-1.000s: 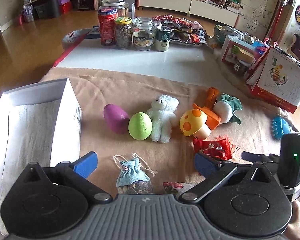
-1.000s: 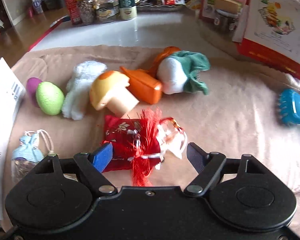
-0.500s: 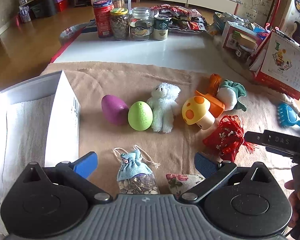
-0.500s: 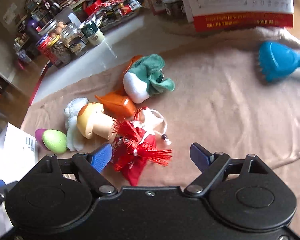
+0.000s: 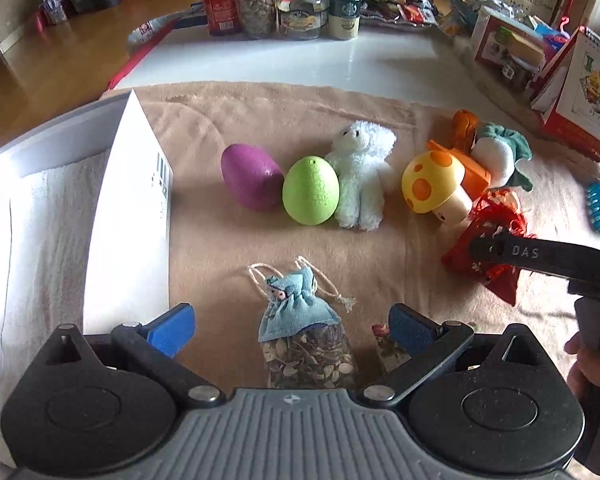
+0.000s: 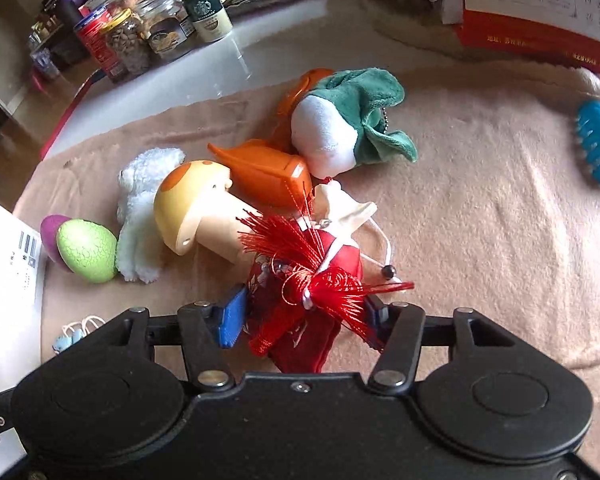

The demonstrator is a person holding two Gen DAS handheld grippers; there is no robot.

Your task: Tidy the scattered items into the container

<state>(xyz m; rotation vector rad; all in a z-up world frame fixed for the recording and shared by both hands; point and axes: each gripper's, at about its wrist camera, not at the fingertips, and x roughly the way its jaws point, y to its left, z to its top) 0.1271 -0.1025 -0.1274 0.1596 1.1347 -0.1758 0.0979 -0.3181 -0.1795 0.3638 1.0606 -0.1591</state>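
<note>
Right wrist view: right gripper (image 6: 304, 314) clamped on red tassel pouch (image 6: 306, 280) at lower centre, mushroom toy (image 6: 196, 210) touching it upper left. Left wrist view: left gripper (image 5: 290, 326) spread wide around blue sachet (image 5: 300, 328), bottom centre; white box (image 5: 128, 216) at left edge; green egg (image 5: 310, 190) mid-frame.

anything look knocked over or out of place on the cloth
The mushroom toy lies tipped on its side, stem toward the red tasseled pouch that the right tool is closing around. Otherwise just scattered toys.
</note>
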